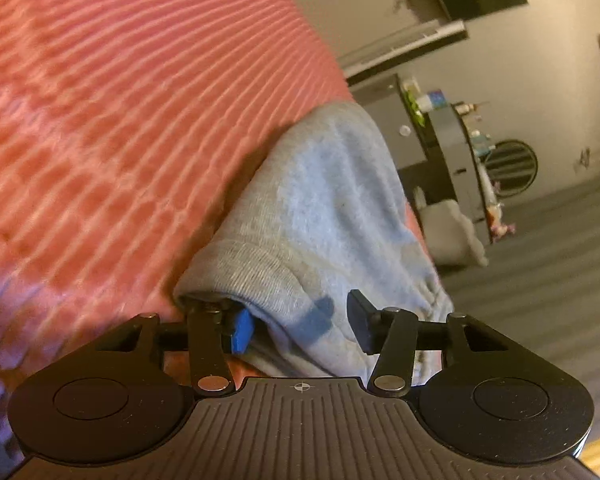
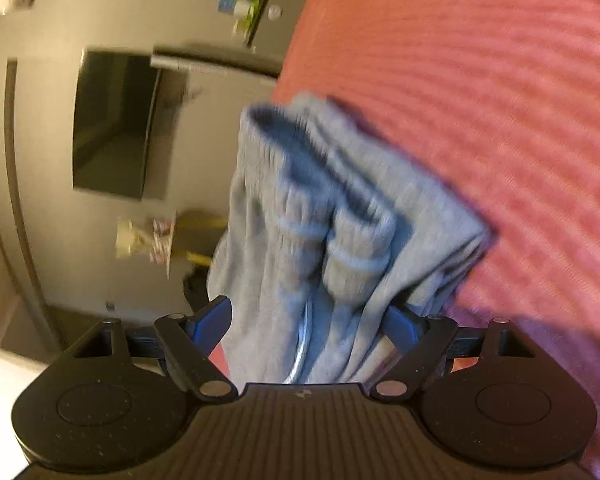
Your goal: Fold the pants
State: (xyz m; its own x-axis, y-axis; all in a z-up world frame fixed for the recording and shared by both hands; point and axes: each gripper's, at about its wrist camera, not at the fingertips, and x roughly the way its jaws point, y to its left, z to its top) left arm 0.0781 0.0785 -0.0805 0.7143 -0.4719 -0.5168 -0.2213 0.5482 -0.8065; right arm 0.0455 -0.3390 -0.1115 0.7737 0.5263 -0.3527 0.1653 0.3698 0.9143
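Both claws sit at the grey pants [image 1: 324,208] on the red ribbed bedcover [image 1: 120,100]. Left gripper [image 1: 300,326] stands parted around the cuff, left pad tucked under it, right pad clear. Right gripper [image 2: 312,326] straddles bunched fabric, spread wide; whether it pinches is unclear.

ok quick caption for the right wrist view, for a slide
Right gripper with bunched grey pants between its wide-set fingers, beside a red ribbed bedspread.
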